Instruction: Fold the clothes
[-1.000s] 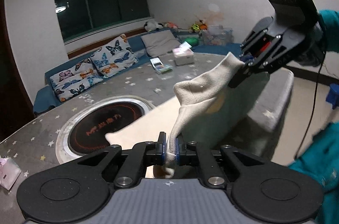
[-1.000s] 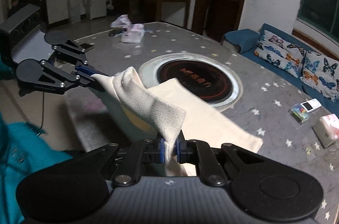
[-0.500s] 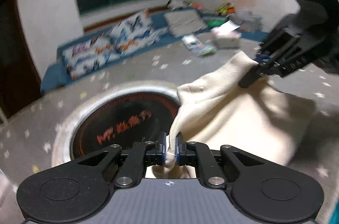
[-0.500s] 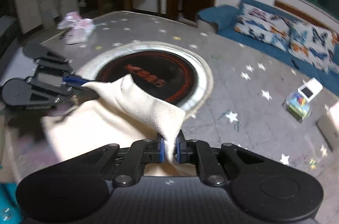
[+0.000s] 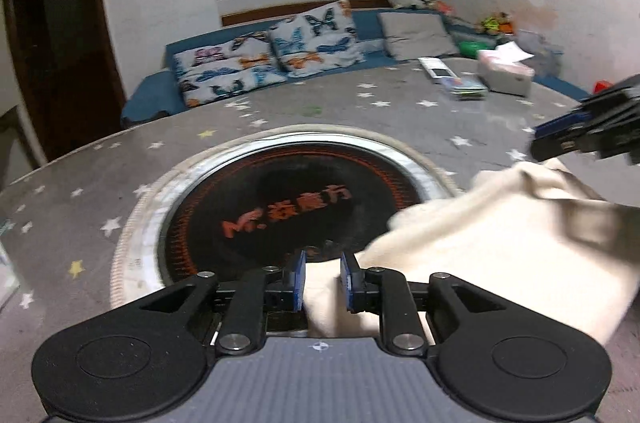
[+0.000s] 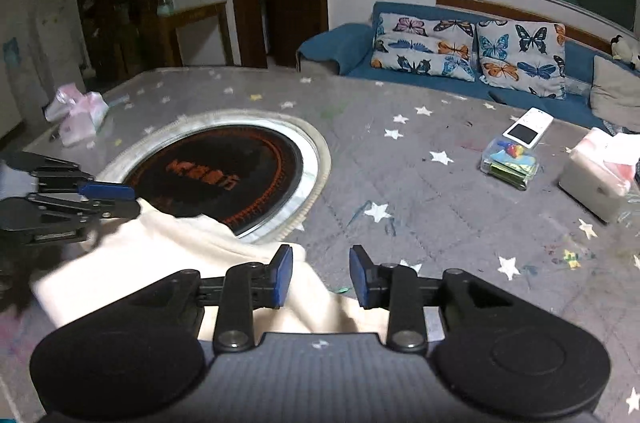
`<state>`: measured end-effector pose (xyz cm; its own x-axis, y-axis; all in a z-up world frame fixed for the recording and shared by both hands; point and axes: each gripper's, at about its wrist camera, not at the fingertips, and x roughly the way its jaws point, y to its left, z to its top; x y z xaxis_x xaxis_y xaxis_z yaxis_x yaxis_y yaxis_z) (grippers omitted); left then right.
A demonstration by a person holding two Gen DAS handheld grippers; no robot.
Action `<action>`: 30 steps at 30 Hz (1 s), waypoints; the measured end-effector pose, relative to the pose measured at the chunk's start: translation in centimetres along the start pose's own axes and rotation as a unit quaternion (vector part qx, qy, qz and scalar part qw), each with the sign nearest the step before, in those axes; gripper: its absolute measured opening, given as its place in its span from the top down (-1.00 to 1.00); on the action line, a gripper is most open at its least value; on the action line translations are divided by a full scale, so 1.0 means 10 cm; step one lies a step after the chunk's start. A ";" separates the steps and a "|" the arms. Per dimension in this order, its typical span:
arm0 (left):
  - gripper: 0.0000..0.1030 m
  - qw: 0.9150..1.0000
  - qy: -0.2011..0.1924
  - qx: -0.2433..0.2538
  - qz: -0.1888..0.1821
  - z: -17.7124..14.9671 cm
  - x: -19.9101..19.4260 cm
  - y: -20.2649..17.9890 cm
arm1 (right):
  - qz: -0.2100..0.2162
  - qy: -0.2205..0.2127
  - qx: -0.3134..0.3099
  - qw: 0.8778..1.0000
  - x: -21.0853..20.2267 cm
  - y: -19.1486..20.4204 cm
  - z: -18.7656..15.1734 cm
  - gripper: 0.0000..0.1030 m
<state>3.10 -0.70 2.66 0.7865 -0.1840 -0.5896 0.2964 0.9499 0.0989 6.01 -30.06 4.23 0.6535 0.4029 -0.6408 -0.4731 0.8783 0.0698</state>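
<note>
A cream cloth lies folded over on the grey star-patterned table, beside the round black cooktop. My left gripper sits low over one corner; its jaws are opening, with cloth between the blue pads but not pinched. In the right wrist view, the cloth spreads left from my right gripper. Those jaws are opening too, and a cloth corner lies loose under them. The two grippers face each other along the cloth's edge: the right gripper appears at the left view's right side, the left gripper at the right view's left side.
The round cooktop with orange lettering is set into the table just beyond the cloth. A tissue box, a clear box of colourful items and a white device sit far right. A pink bag lies far left. A blue sofa stands behind.
Both grippers carried the cloth's corners forward and down onto the table. Their jaws, shut on the cloth before, have now parted, and the cloth has dropped flat.
</note>
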 end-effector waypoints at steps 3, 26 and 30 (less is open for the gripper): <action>0.59 1.000 -0.015 -0.013 0.002 0.07 -0.09 0.00 | 0.009 0.003 0.003 1.000 -0.03 0.03 -0.02 0.48; 0.61 0.996 0.028 -0.052 -0.074 0.25 0.27 -0.40 | 0.042 0.016 0.015 0.999 0.21 0.14 0.00 0.67; 0.61 0.996 0.038 -0.042 -0.067 0.25 0.34 -0.44 | 0.048 0.027 -0.003 0.998 0.39 0.22 0.05 0.67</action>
<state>5.85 -6.12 2.18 0.6984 -0.2932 -0.6529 0.3464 0.9367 -0.0501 7.81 -26.37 2.27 0.5720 0.4706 -0.6718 -0.5359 0.8345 0.1283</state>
